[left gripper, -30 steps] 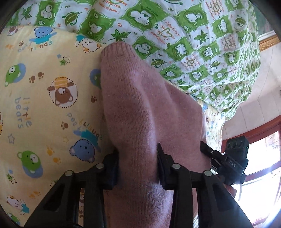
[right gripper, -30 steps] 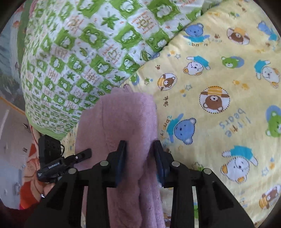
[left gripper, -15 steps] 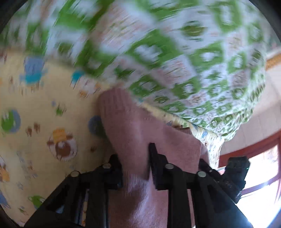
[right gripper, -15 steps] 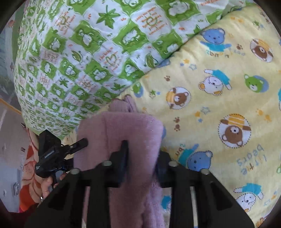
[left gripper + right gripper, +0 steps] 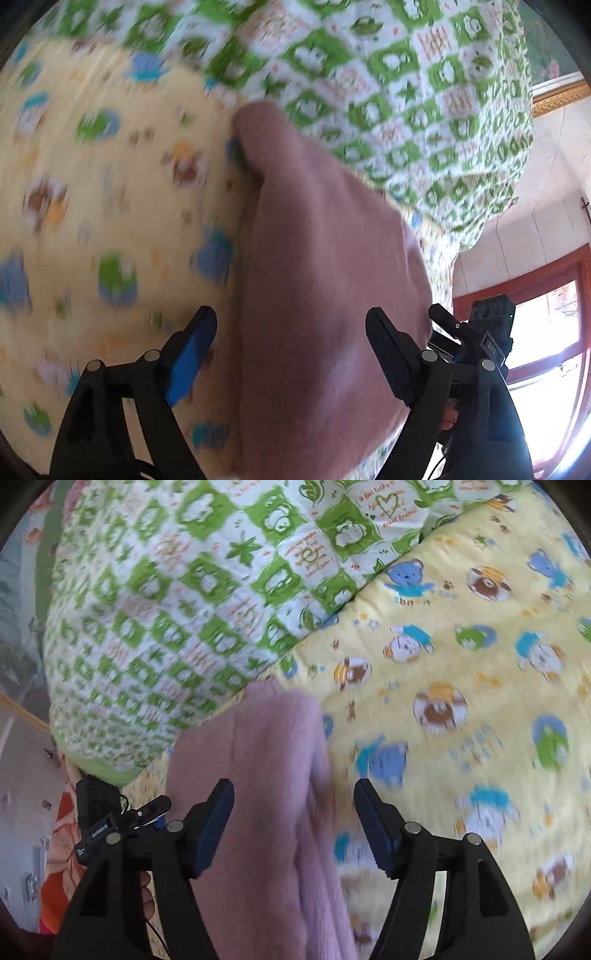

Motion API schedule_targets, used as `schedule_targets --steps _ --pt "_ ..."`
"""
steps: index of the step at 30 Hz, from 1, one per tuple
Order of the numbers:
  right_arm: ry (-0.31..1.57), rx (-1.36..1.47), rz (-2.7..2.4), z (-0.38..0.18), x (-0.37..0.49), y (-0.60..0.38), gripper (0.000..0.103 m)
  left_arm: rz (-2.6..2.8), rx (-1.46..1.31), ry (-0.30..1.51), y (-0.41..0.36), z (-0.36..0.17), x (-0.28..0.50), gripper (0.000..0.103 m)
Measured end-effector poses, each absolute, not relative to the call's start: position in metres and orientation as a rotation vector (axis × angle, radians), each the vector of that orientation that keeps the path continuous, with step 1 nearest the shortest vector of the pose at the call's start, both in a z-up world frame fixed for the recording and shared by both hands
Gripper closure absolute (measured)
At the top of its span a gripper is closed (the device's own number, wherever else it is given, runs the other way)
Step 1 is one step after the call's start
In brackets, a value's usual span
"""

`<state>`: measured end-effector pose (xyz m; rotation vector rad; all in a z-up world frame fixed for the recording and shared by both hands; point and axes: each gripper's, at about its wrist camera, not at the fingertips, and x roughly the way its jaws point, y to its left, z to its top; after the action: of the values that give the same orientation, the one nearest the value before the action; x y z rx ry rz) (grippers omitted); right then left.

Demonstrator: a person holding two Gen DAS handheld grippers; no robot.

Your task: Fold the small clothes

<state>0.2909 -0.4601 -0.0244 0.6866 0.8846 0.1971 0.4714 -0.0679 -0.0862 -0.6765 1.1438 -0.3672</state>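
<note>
Pink knit, thick and fuzzy: the little sweater point(image 5: 325, 280) lies folded in a narrow strip on the yellow bear-print sheet point(image 5: 110, 221), its far cuff end tucked right up against the green checked quilt point(image 5: 388, 92). I judge it light and floppy, with no stiffness to keep a shape, so it will sag and slide apart if I lift it by one layer only. It is not slippery and not fragile. The wool should catch well under my pads, though it may stretch if I tug hard. The best places to take hold look like the doubled edges near me, one claw on each side of the strip, pinching through all the layers at once so the fold stays together. My left claw point(image 5: 291, 354) is spreading wide. The sweater sits between its fingers but neither pad presses on it, so it grips nothing. My right claw point(image 5: 293, 823) is opening too. The sweater's right edge runs up between its fingers, close to the left-hand one, though I cannot tell whether cloth brushes it. The other finger hangs over bare sheet. Both claws have let go.
</note>
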Motion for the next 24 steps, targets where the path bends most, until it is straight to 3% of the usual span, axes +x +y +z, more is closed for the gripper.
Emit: schedule_targets --steps 5,8,10,13,15,24 --pt "0.987 0.691 0.223 -0.055 0.268 -0.448 0.035 -0.407 -0.757 1.253 -0.093 -0.124 0.446 0.020" --pt "0.978 0.739 0.256 -0.065 0.273 -0.443 0.036 -0.427 -0.835 1.262 -0.105 -0.142 0.446 0.030" --pt "0.983 0.801 0.310 -0.072 0.279 -0.444 0.060 -0.414 -0.861 1.246 -0.103 -0.144 0.447 0.043" --pt "0.966 0.846 0.320 -0.073 0.278 -0.446 0.070 -0.433 -0.836 1.211 -0.098 -0.132 0.439 0.057" --pt "0.948 0.853 0.317 -0.065 0.272 -0.443 0.073 -0.449 -0.817 1.178 -0.094 -0.120 0.432 0.061" --pt "0.816 0.823 0.400 -0.001 0.251 -0.393 0.076 -0.410 -0.816 0.990 -0.034 -0.038 0.388 0.063"
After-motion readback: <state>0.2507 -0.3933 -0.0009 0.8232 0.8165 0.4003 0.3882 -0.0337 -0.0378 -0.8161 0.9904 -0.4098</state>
